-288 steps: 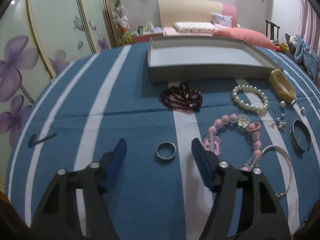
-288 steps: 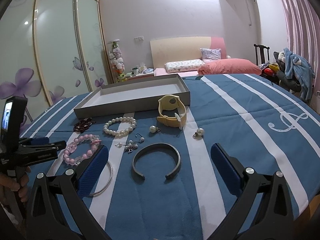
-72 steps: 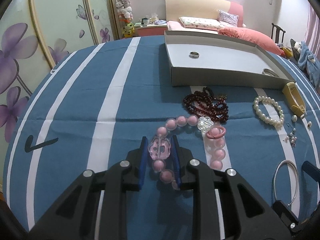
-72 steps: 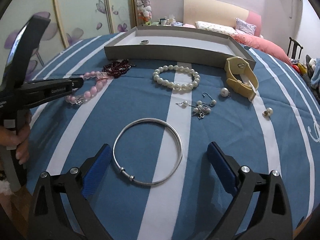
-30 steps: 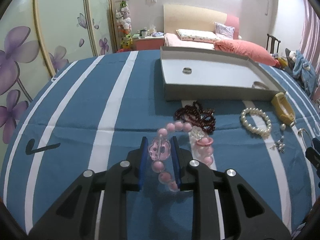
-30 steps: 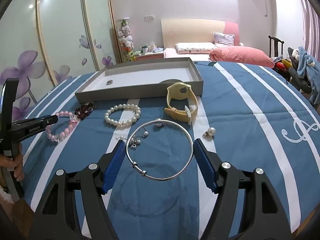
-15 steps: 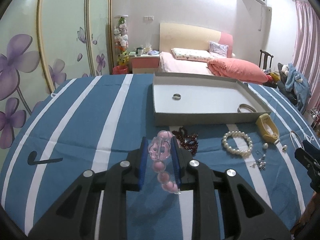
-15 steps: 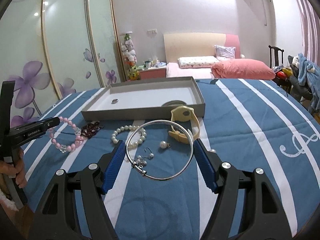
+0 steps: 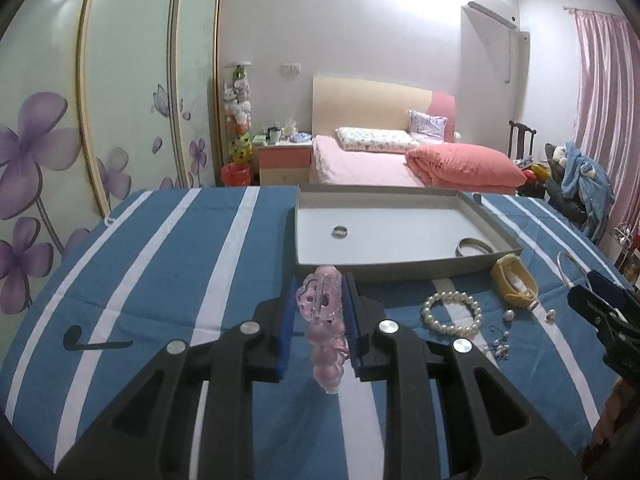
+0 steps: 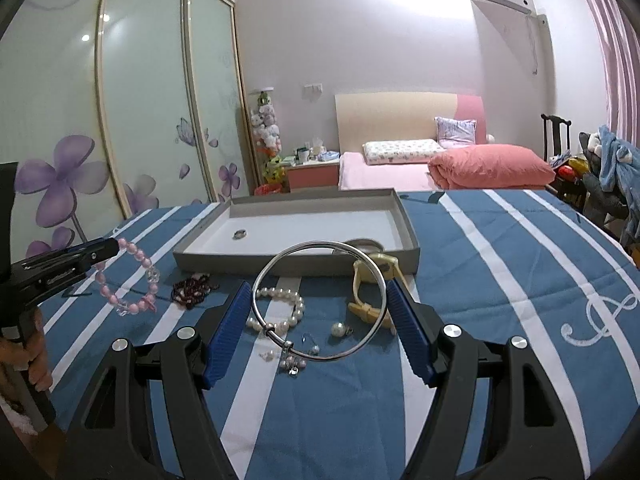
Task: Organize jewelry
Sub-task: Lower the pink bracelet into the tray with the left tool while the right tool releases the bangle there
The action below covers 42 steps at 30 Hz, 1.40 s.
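My left gripper (image 9: 319, 304) is shut on a pink bead bracelet (image 9: 325, 328), gripping its clear pink flower charm and holding it above the table; the beads hang down, as the right wrist view (image 10: 128, 284) shows. My right gripper (image 10: 319, 300) is shut on a thin silver bangle (image 10: 320, 300), held by its sides above the table. The grey tray (image 9: 404, 270) lies ahead, holding a silver ring (image 9: 340, 232) and a dark cuff bangle (image 9: 474, 247).
On the blue striped cloth lie a pearl bracelet (image 9: 451, 314), a dark red bead bracelet (image 10: 194, 286), a yellow watch (image 9: 515, 284), pearl earrings (image 10: 339, 329) and small silver charms (image 10: 294, 362). A bed and wardrobe stand behind the table.
Both grippers have risen with their loads. The pink bracelet has left the cloth and now hangs free. The silver bangle is higher above the table than before.
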Motion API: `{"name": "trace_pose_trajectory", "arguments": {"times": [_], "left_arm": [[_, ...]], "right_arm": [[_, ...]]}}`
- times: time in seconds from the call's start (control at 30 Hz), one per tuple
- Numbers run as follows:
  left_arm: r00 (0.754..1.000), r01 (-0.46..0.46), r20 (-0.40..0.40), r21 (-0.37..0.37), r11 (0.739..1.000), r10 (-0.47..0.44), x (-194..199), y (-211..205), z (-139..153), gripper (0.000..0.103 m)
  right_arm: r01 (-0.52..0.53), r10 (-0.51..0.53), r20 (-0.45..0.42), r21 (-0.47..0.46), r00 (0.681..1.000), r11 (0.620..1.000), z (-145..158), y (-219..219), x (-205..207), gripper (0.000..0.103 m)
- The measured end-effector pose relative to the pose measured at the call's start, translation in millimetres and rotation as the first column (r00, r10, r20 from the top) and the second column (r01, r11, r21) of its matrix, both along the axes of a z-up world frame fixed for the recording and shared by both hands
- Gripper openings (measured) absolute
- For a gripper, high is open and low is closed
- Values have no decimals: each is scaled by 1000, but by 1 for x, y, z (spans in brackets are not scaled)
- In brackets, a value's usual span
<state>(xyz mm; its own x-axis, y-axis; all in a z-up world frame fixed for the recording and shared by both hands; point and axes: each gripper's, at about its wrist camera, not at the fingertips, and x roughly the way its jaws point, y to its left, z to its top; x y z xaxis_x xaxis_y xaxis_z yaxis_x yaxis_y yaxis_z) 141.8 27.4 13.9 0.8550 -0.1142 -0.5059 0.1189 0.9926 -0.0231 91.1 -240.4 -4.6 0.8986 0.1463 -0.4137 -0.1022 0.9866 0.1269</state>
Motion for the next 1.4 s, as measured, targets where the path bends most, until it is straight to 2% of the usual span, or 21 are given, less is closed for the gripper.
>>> {"name": "trace_pose_trajectory", "arguments": {"times": [0.4, 0.83, 1.1, 1.4], "left_arm": [[996, 26, 81, -16, 1000, -25, -10, -7, 24, 23], [988, 51, 149, -32, 998, -45, 0, -17, 47, 23], [986, 72, 153, -28, 997, -67, 18, -31, 51, 23], [985, 82, 158, -34, 996, -76, 67, -43, 54, 23]], "right_arm": [[51, -45, 112, -56, 993, 997, 30, -11, 17, 70], [55, -38, 213, -72, 976, 996, 49, -2, 33, 70], [46, -30, 217, -68, 976, 997, 50, 1, 47, 70], [72, -60, 192, -54, 979, 996, 46, -5, 81, 70]]}}
